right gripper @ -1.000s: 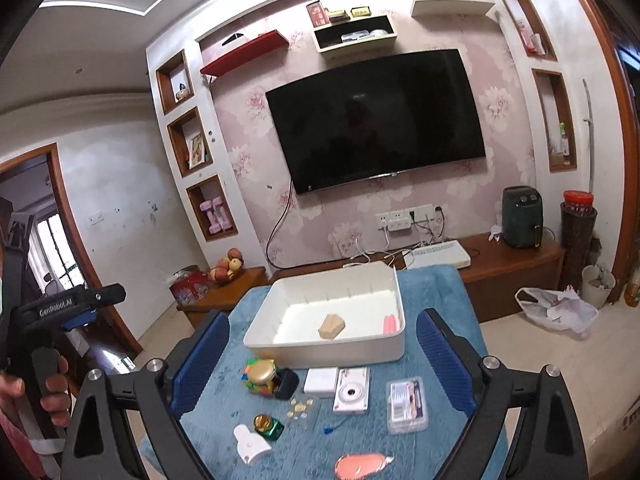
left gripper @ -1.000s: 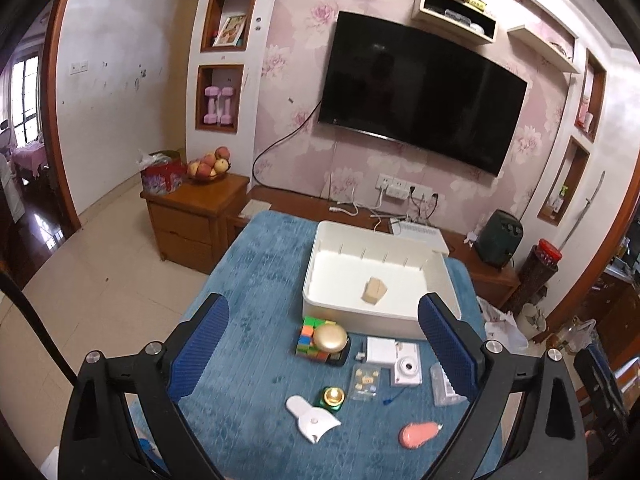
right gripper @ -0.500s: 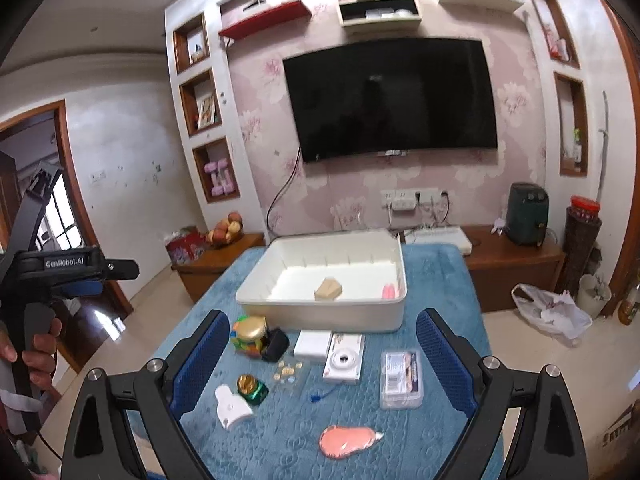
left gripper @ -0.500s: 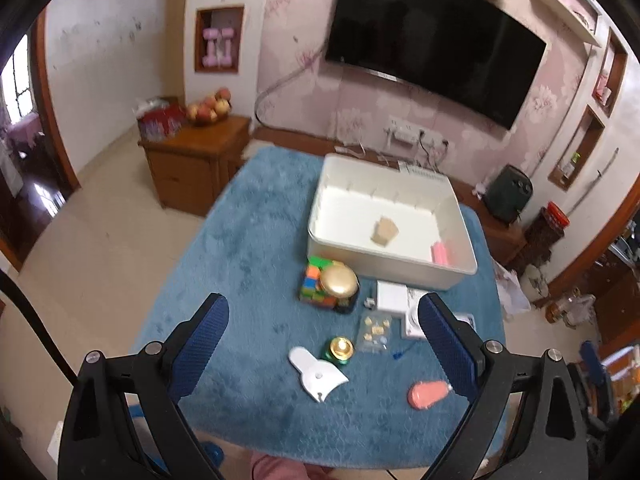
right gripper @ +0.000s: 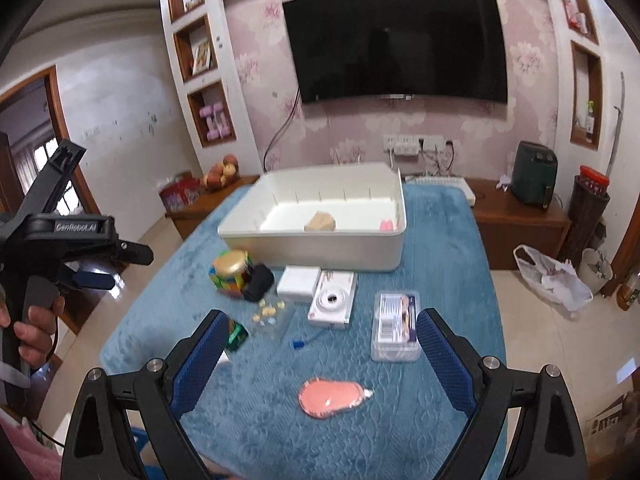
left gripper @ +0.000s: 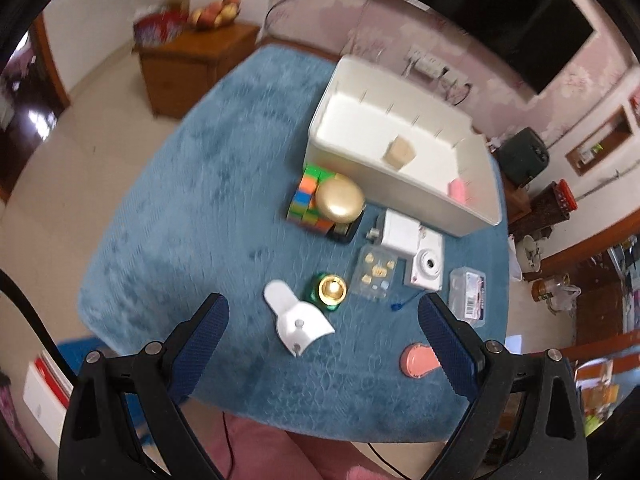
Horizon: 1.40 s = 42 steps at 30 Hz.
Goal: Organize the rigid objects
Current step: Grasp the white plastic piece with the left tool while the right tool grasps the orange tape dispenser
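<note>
Now we hold both the left gripper (left gripper: 322, 334) and right gripper (right gripper: 318, 338) wide open and empty above the blue table's (left gripper: 192, 184) near edge, where a white scoop-shaped plastic piece (left gripper: 296, 322) lies flat.

Both the left hand-held gripper (left gripper: 323, 332) and right hand-held gripper (right gripper: 320, 344) hover, jaws spread wide.

Soft daylight, fisheye-bent edges, left view motion-blurred.
</note>
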{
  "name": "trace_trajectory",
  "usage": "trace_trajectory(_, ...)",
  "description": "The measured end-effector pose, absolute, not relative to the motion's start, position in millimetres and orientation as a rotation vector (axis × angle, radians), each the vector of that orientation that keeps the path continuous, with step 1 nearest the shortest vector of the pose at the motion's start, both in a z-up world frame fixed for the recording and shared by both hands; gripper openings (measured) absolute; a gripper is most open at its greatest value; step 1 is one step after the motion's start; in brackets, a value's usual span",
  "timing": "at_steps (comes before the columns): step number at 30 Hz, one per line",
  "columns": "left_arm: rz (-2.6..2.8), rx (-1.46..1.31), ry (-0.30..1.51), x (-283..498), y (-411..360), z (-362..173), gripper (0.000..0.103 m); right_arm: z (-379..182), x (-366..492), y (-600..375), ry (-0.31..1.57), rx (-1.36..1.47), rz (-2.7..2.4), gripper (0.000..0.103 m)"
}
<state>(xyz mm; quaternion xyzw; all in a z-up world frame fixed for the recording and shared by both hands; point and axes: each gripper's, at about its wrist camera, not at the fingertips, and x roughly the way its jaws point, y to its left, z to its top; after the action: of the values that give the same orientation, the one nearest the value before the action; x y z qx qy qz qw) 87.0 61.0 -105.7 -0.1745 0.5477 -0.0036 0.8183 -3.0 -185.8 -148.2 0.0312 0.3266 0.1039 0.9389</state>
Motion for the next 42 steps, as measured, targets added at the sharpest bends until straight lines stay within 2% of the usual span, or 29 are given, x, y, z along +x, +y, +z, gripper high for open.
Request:
trace_trajectory(8,0.031,-0.399,1.348,105.3,51.0,-154.1,0.096,-172.9,16.3,-184.5,0.788,0.032,0.246,0.095)
trace_trajectory(22,0.100,-0.398,1.560,123.3,38.5,-223.2,0.096,-222.8,34.5,-175.0,1.014,0.040,0.263,0.095)
trace_trajectory(42,0.172,-0.484,1.650,127.1,48.9,-273.3,0.093,-278.9,58.8,-173.6,1.144,0.076,0.214,0.095)
